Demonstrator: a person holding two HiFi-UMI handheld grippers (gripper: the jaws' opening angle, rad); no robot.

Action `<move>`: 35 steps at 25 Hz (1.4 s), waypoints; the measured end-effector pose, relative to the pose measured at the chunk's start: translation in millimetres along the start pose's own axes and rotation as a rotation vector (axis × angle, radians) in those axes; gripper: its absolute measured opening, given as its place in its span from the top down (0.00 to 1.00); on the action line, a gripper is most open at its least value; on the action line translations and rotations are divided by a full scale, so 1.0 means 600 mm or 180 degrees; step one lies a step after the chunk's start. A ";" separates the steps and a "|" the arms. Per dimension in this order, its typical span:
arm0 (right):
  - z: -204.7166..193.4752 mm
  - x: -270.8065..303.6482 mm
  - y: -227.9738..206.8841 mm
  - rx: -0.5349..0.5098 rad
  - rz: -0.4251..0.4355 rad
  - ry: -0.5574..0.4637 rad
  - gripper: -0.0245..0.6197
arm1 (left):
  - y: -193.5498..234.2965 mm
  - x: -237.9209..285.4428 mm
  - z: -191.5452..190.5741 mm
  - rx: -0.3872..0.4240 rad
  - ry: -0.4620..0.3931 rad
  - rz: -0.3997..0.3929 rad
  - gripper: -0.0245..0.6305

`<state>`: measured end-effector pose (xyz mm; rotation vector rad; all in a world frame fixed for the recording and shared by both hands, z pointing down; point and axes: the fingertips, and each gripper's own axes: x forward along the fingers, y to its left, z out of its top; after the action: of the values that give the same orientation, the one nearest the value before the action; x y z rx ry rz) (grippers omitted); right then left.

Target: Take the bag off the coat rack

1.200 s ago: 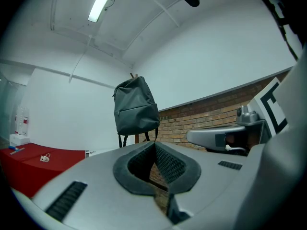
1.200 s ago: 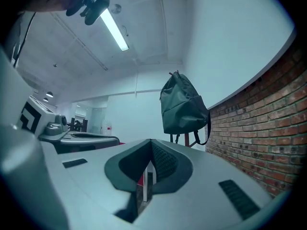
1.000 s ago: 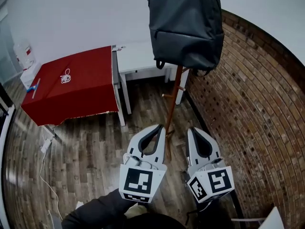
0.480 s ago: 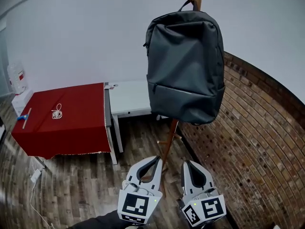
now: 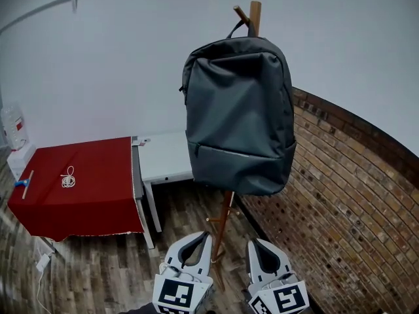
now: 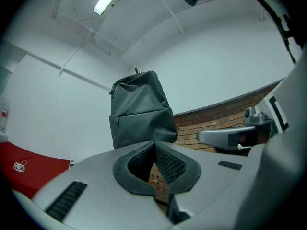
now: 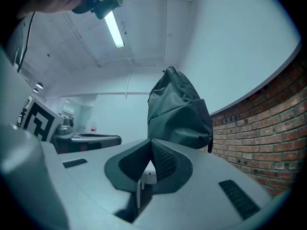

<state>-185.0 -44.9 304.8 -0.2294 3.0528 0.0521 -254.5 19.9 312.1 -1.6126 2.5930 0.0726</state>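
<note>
- Since a second ago the head view has swung upward: the grey backpack (image 5: 239,116), cut off at the top then, now shows whole, and both grippers sit lower, at the bottom edge.
- White wall (image 5: 98,70) fills the upper background, with a red brick wall (image 5: 340,195) running along the right.
- Dark wood-plank floor (image 5: 98,267) spreads below.
- Grey backpack hangs by its top loop from a peg near the tip of the wooden coat rack (image 5: 255,18), its body covering most of the pole; it is still on the rack, well above both grippers and touching neither.
- Red-covered worktop (image 5: 78,188) stands at left, with a smaller white worktop (image 5: 163,157) just beside it, nearer the rack.
- Left gripper (image 5: 204,237) points up toward the pole's lower part; in the left gripper view its fingers (image 6: 168,164) are pressed together with nothing between them.
- Right gripper (image 5: 254,243) sits just right of the pole; its fingers (image 7: 165,162) are likewise together and empty.
- Coiled white cable (image 5: 67,177) lies on the red cloth, and a blue-ended stick (image 5: 25,183) lies near its left edge.
</note>
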 end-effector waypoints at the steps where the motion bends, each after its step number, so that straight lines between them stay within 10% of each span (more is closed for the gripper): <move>1: 0.004 0.001 -0.008 -0.0022 -0.0014 0.0005 0.95 | 0.002 0.007 0.001 0.0017 0.0007 0.0000 0.95; 35: 0.254 0.146 -0.209 -0.0370 0.0460 -0.0196 0.85 | 0.192 0.188 0.229 0.0042 -0.0366 0.0235 0.95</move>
<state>-240.7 -175.7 142.1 -0.0135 3.0025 0.2410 -400.6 -17.7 163.6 -1.4626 2.5596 0.1484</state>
